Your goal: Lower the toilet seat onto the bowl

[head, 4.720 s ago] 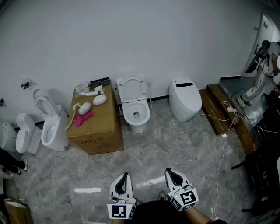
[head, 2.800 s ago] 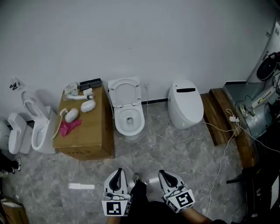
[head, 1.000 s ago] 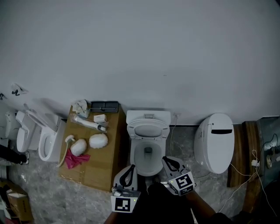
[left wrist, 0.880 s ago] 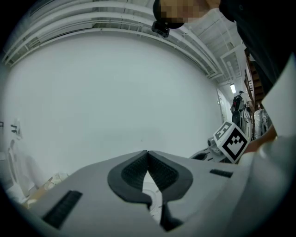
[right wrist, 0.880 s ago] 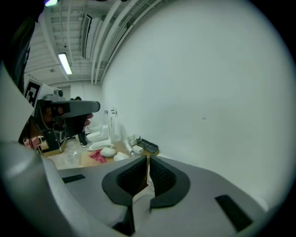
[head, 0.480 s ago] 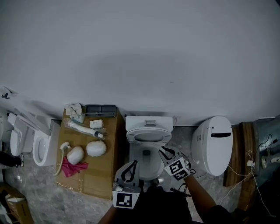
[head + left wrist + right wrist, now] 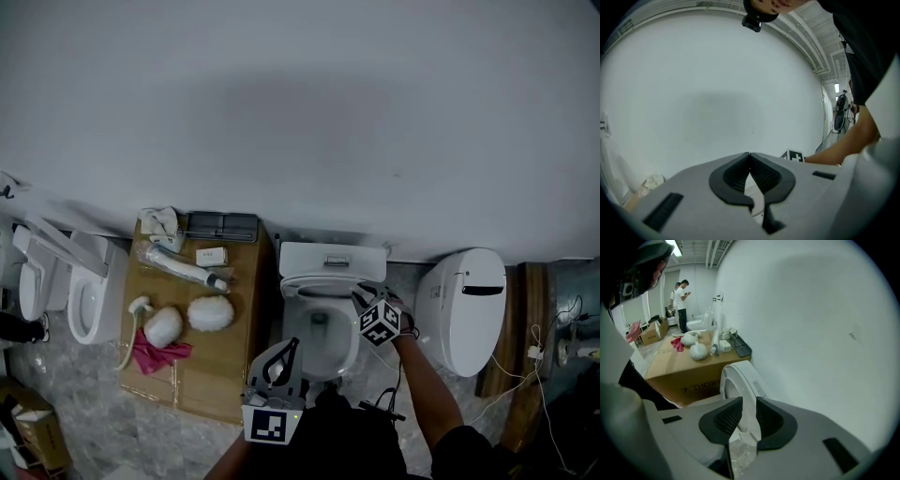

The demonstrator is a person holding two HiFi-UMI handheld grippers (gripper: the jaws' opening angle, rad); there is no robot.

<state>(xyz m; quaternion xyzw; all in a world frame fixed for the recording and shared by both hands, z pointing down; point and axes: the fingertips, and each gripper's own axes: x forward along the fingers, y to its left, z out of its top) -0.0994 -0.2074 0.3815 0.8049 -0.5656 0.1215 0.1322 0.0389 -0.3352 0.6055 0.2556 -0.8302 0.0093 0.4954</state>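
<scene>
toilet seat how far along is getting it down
Done: the right gripper is at the raised toilet seat, its rim between the jaws. In hand: those jaws are opening around the rim, not yet pressing on it. Left: the whole lowering; the seat stands upright against the tank, off the bowl. The left gripper is shut, empty, held low.

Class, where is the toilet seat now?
Head view, centre: the toilet seat stands raised between the cardboard box at left and a closed toilet at right, its rim between the opening jaws of the right claw.

Head view steeply above toilet (image 7: 319, 281), right gripper view close on it, left toward wall (image 7: 717, 93)
</scene>
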